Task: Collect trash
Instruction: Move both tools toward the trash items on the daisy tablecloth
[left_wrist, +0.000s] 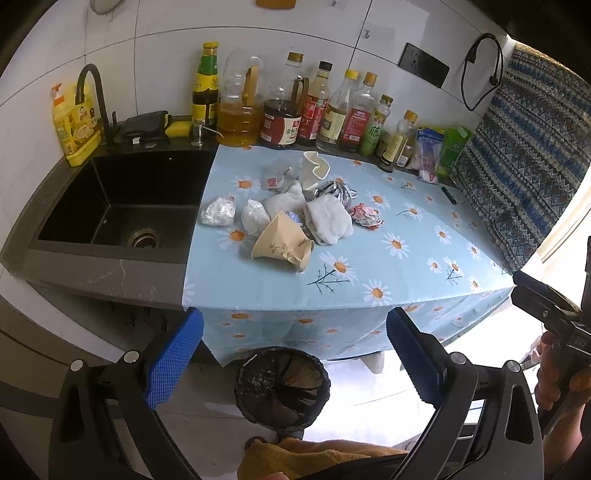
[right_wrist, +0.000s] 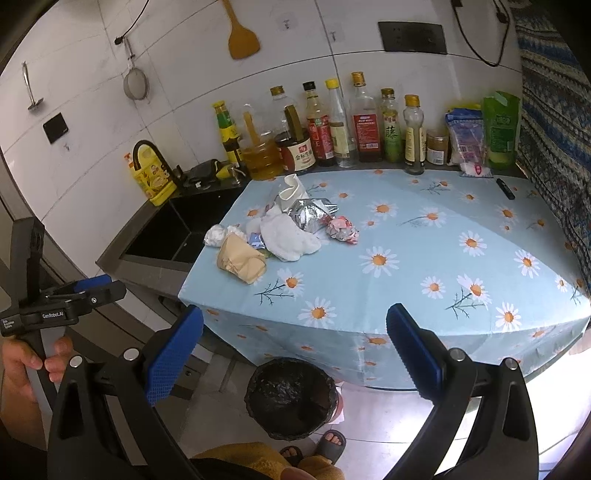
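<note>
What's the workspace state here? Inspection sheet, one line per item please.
Surface: daisy-print tablecloth over the counter, beside a black sink.
Job's things: crushed beige paper cup, white tissue wads, foil wrapper, red crumpled wrapper, piled together; lined trash bin on the floor below.
Clutter: row of condiment bottles along the wall; black lighter.
Grippers: left gripper and right gripper open, empty, short of the table.
Cables: black cable hanging on the wall.
Surroundings: tiled wall, patterned cloth at right.
</note>
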